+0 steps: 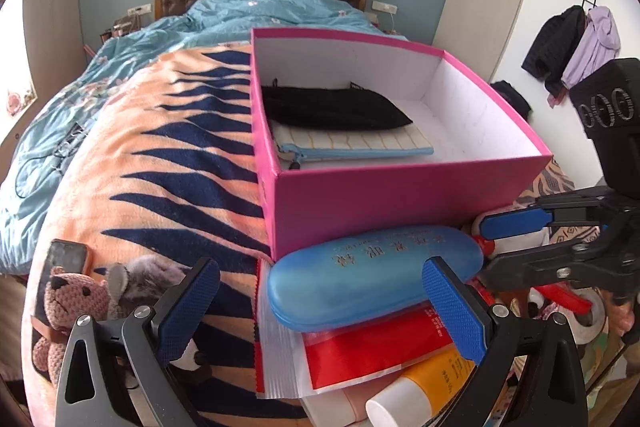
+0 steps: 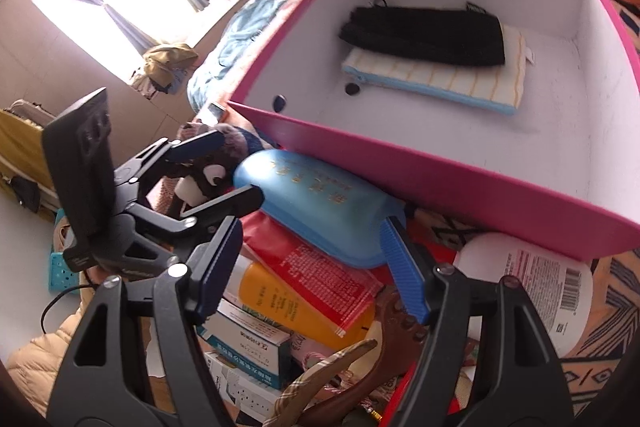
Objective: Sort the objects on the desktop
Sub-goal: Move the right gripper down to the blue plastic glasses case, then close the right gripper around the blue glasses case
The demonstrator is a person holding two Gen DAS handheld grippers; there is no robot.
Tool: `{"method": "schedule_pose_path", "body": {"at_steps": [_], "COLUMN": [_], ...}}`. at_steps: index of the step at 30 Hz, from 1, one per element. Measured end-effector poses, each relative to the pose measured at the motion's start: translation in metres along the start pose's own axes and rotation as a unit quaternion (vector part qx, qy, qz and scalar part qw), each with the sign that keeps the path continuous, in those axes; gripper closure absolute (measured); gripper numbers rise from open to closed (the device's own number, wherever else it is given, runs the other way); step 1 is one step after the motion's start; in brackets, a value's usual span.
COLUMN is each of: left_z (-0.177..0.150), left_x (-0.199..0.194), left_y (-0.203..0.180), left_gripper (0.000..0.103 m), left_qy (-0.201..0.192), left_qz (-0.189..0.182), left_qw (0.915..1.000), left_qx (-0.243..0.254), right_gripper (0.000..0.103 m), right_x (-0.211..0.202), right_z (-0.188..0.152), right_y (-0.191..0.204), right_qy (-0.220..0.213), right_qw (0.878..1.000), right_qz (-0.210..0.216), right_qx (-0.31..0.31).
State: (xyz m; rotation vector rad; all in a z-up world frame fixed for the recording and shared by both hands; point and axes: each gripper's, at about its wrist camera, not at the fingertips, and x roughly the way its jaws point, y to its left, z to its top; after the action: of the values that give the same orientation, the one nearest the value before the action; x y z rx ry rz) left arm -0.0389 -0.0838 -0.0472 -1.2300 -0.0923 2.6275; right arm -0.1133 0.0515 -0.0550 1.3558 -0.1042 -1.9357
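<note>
On the bed (image 1: 152, 163), a blue glasses case (image 1: 372, 275) is seen just before the pink box (image 1: 400, 195); the left gripper (image 1: 320, 311) and right gripper (image 2: 316, 267) are held open, astride it.

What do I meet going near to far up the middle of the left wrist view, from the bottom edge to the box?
Orange tube → red packet → blue glasses case → near wall of the pink box → striped zip pouch → black pouch.
</note>
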Motion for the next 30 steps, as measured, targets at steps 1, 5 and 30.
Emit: {"method": "schedule_pose_path", "body": {"at_steps": [1,5,30], "left_z": [-0.001,-0.002,0.0], "left_x": [0.002,0.006,0.01], "left_y": [0.0,-0.001,0.014], "left_gripper": [0.0,0.001,0.018], "left_qy": [0.004,0.017,0.059], "left_qz": [-0.003,-0.015,-0.054], "left_qw": [1.0,0.9997,0.9965], "left_qx": [0.0,0.003,-0.025], "right_gripper": [0.03,0.03,0.029], "right_x": [0.003,0.012,0.019], "right_z": [0.0,-0.002,-0.002], "right_y": [-0.002,-0.008,-0.016], "right_qy": [0.006,0.022,0.017], "right_qw": [1.0,0.999,0.999], "right_qz": [-0.007,-0.024,-0.003], "right_qx": [0.004,0.018,0.049]}}
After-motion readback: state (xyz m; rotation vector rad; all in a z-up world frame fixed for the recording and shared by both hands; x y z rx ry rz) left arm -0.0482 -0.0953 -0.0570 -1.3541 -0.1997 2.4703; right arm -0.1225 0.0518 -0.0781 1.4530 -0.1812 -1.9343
